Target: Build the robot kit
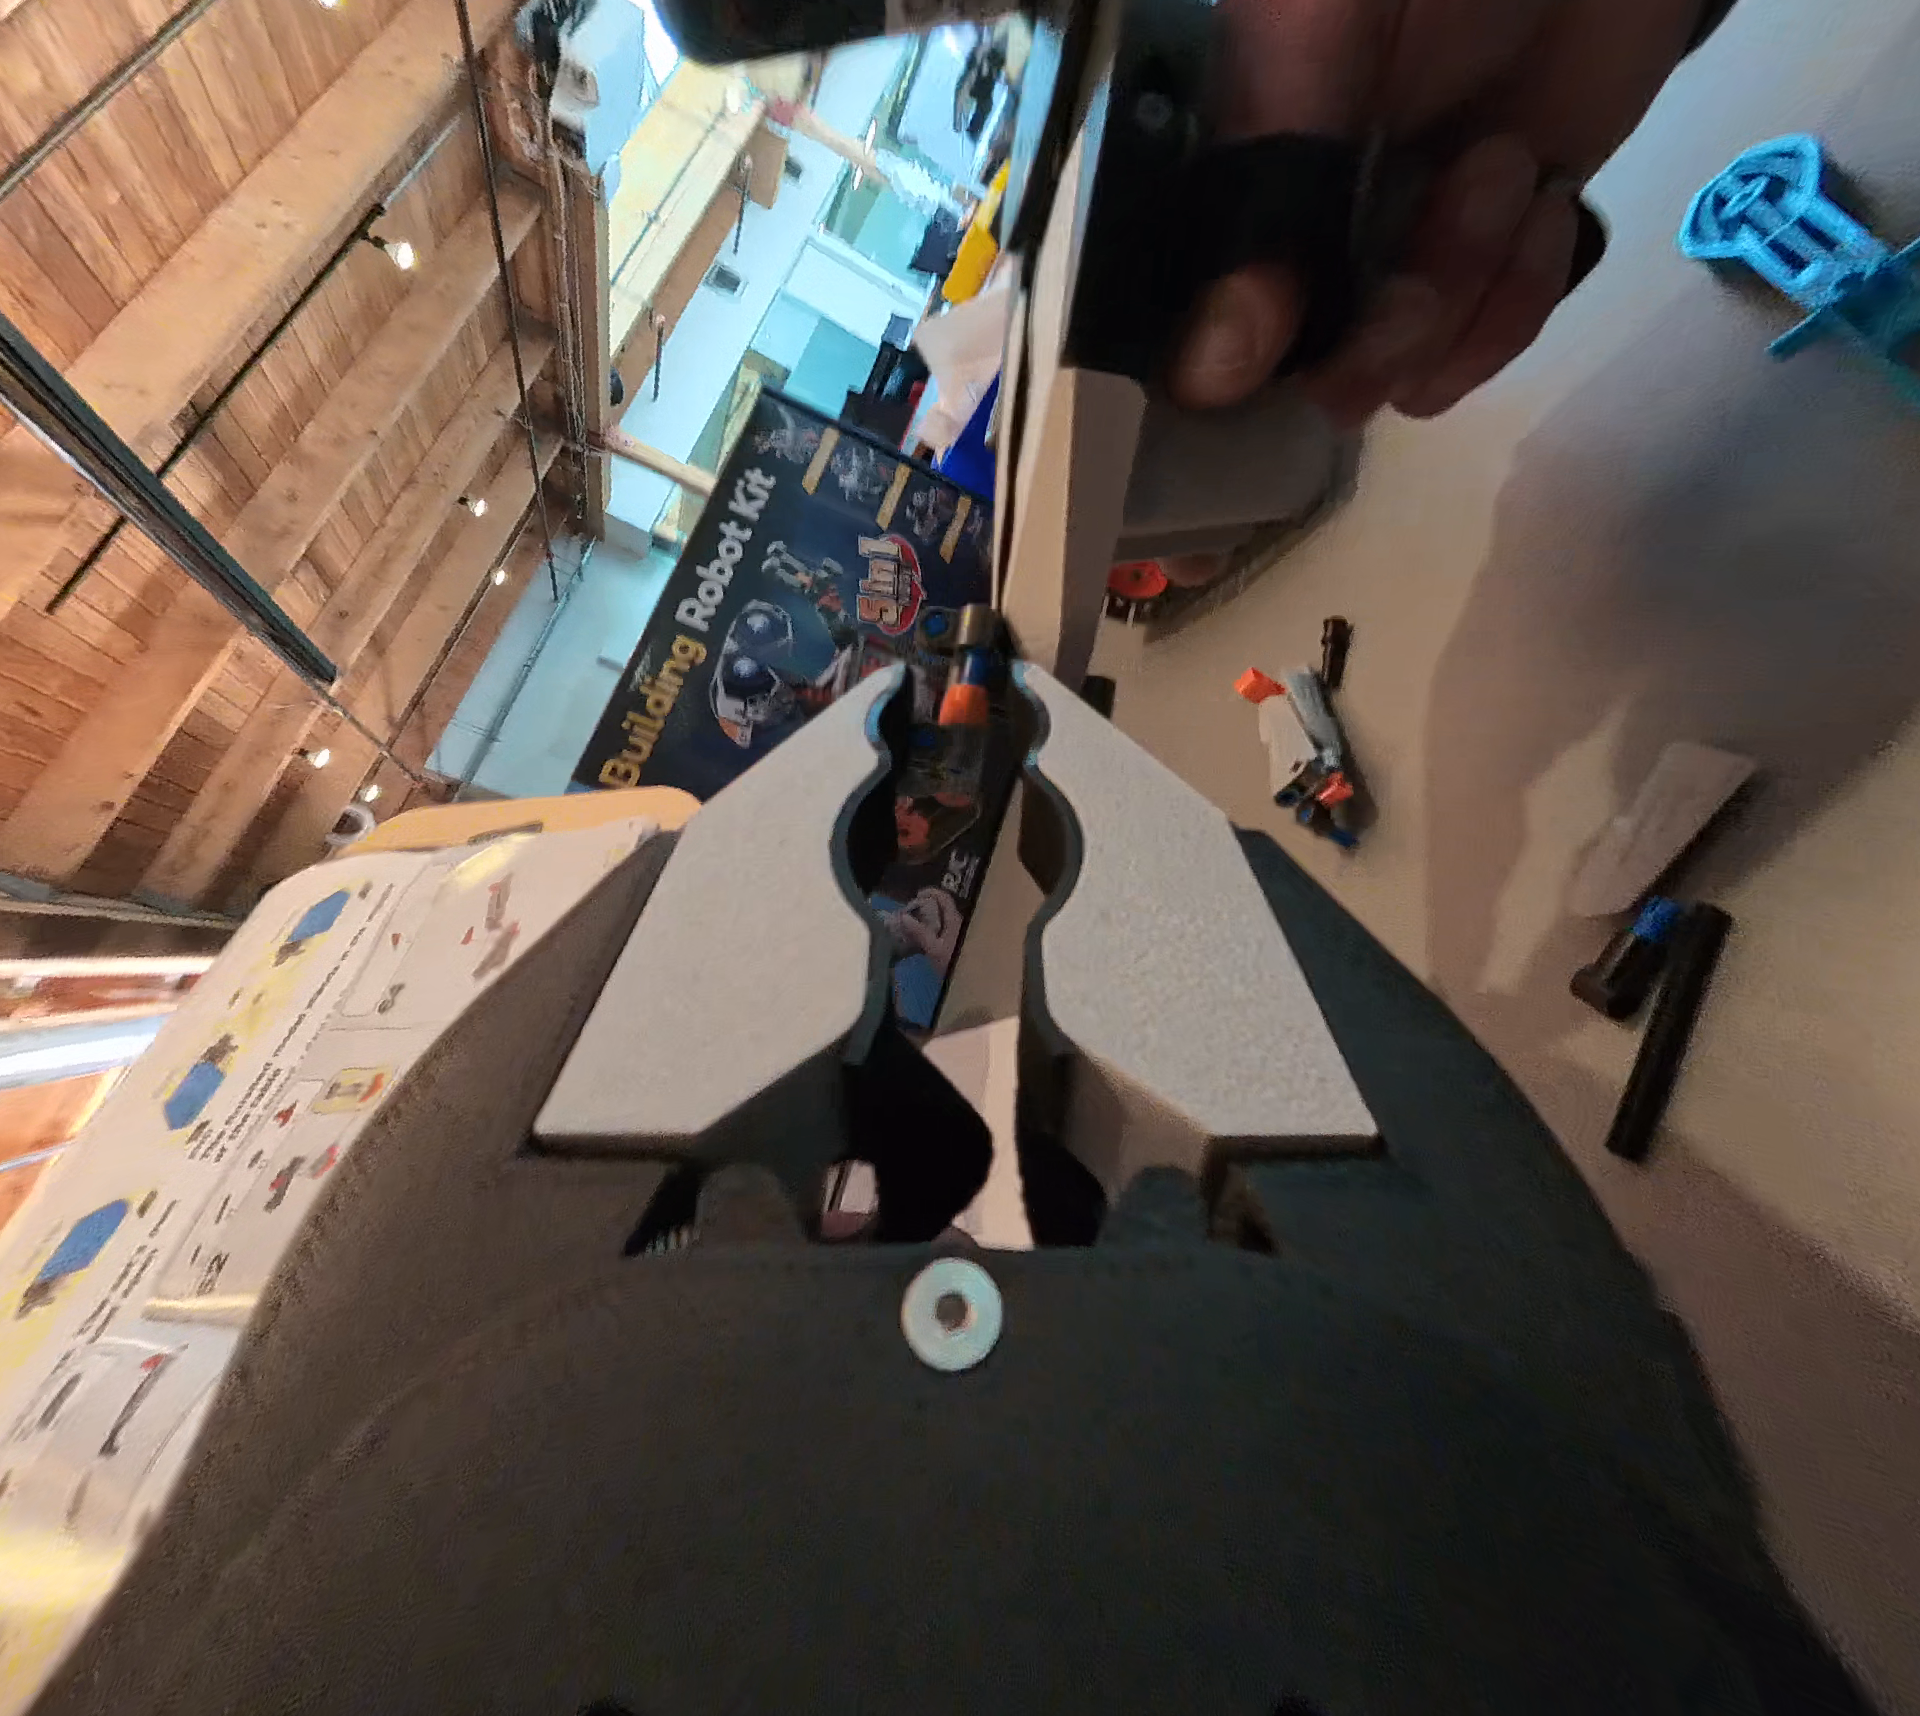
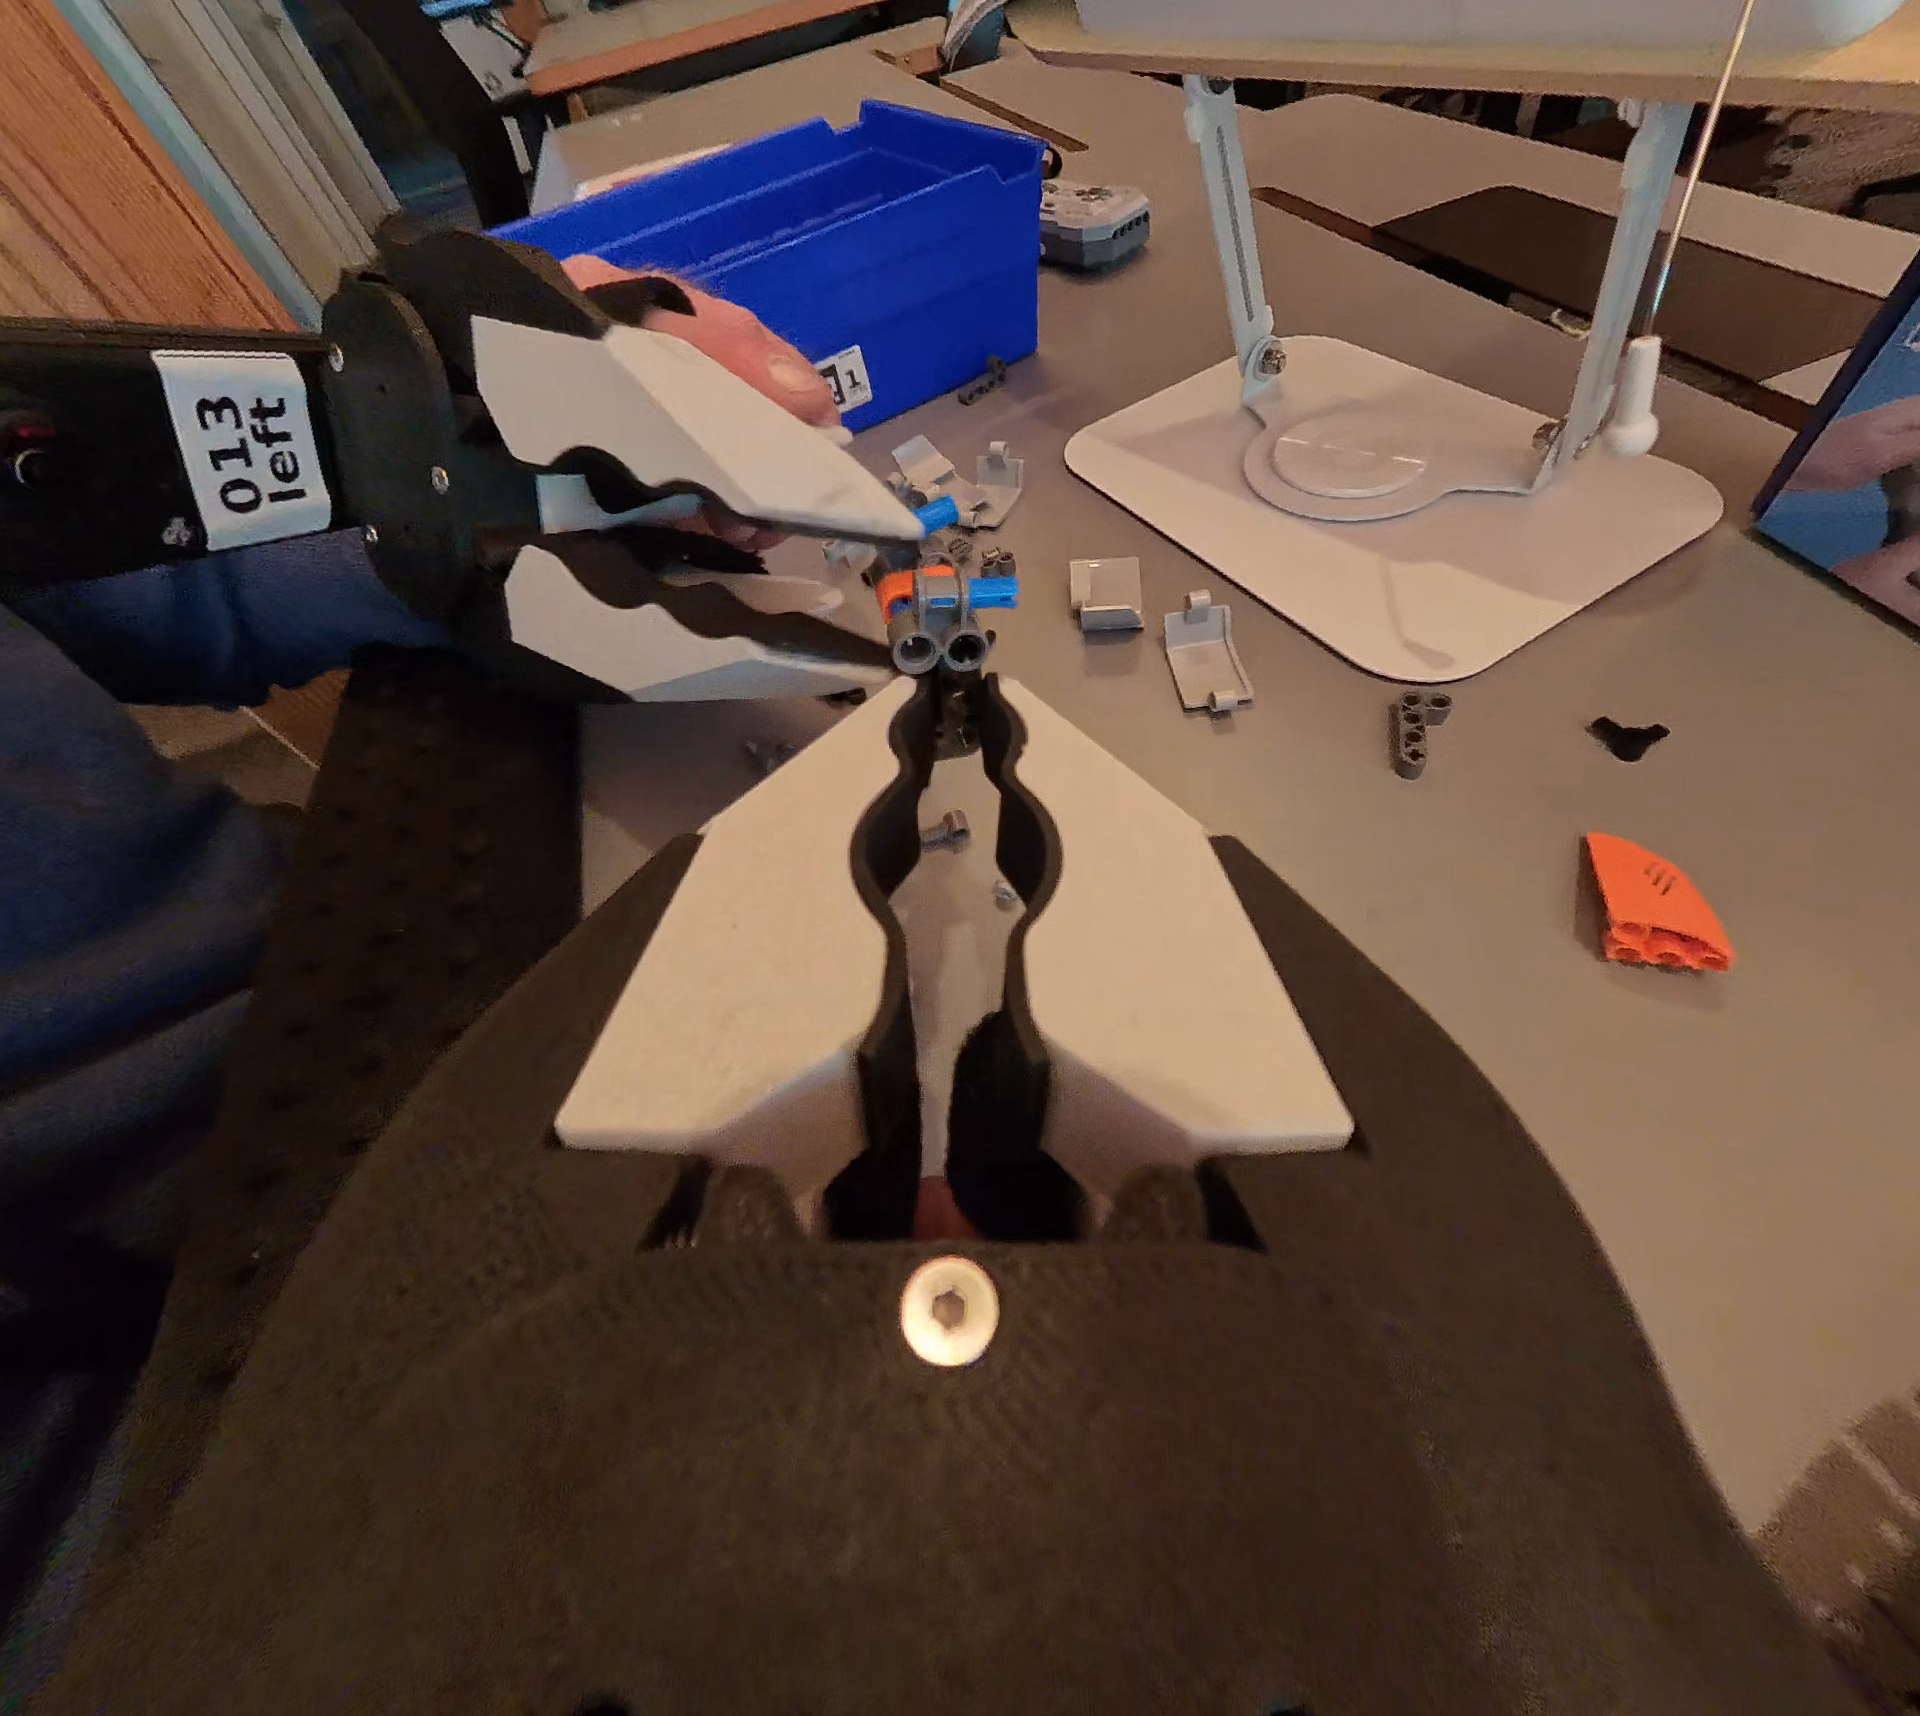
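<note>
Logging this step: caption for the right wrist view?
Right hand-held gripper holds a small brick assembly as the left hand-held gripper meets it.

The left wrist view is rolled sideways, looking close along its fingers toward the ceiling and the grey table (image 1: pixel 1714 627). The right wrist view looks level across it. Both share the small brick assembly (image 2: pixel 940 612).

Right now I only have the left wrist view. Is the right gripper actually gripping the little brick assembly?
Observer: Yes. The right gripper is shut on the brick assembly, on its black lower end.
Operator: Where do my left tips sit on it?
Observer: The left gripper straddles it top to bottom. Its upper fingertip touches the blue pin.
Operator: What faces the right camera?
Observer: A grey connector with two round holes, side by side.
</note>
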### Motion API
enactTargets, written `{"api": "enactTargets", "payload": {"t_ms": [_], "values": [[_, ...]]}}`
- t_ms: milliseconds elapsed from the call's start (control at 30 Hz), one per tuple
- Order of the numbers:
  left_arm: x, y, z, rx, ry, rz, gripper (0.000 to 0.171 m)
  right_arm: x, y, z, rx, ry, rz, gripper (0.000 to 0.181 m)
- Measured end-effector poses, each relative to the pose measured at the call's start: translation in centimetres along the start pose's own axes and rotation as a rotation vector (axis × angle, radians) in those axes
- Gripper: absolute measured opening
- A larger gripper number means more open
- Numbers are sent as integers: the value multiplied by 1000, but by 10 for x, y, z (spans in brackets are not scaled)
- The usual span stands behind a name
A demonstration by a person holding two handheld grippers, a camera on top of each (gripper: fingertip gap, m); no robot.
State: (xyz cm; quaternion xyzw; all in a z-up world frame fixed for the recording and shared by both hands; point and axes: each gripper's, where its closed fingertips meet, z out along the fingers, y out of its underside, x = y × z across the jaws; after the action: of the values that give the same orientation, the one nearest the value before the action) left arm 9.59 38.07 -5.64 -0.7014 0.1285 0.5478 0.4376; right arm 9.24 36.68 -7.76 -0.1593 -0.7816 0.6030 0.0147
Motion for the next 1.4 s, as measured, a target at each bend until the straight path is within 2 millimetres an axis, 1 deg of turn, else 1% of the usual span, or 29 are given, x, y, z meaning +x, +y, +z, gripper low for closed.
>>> {"api": "enactTargets", "payload": {"t_ms": [67, 133, 233, 400, 533, 700, 767, 800, 867, 900, 933, 967, 1000, 1033, 1067, 1100, 1167, 1233, 1267, 1400], "values": [[1, 7, 4, -45, 4, 4, 11, 4, 3, 1, -23, 55, -58, 5], [2, 7, 5, -58, 19, -44, 7, 6, 1, -1, -26, 91, -106, 5], [2, 7, 5, -59, 43, -105, 6, 7, 0, -2, -33, 133, -181, 5], [1, 6, 4, -18, 146, -384, 8, 7, -1, -3, -38, 162, -248, 5], [0, 5, 3, 12, 214, -535, 8, 7, -2, -4, -44, 185, -303, 5], [1, 4, 3, 34, 288, -684, 7, 7, -1, -5, -58, 204, -363, 5], [2, 3, 2, 50, 337, -771, 6, 7, -1, -6, -66, 218, -400, 5], [5, 0, 0, 71, 377, -806, 0, 9, -1, -6, -74, 248, -439, 5], [0, -4, -1, 106, 396, -907, 0, 8, 1, -6, -87, 243, -468, 5], [-4, 0, 0, 98, 367, -895, 0, 5, 0, -6, -78, 219, -447, 5], [-4, 2, 0, 85, 344, -834, 0, 4, 0, -6, -74, 216, -432, 5], [-4, 3, 0, 75, 327, -797, 0, 5, 0, -6, -75, 215, -427, 5], [-4, 0, -2, 88, 331, -797, 0, 4, -2, -6, -59, 193, -392, 5], [-5, -3, -4, 101, 333, -794, 7, 2, -4, -7, -35, 156, -331, 5], [-6, -3, -5, 95, 315, -755, 14, 3, -5, -9, -19, 135, -290, 5], [-7, -2, -5, 84, 295, -701, 19, 5, -5, -10, -12, 123, -278, 5], [-4, -4, -6, 82, 305, -672, 24, 3, -4, -10, -1, 89, -269, 5], [-4, -2, -6, 66, 277, -603, 20, 0, -3, -9, 4, 57, -258, 5], [-4, -1, -6, 57, 255, -545, 18, -2, -2, -9, 0, 34, -227, 5], [-2, 4, -5, 6, 182, -341, 19, -4, -2, -7, 1, -14, -96, 5]]}}
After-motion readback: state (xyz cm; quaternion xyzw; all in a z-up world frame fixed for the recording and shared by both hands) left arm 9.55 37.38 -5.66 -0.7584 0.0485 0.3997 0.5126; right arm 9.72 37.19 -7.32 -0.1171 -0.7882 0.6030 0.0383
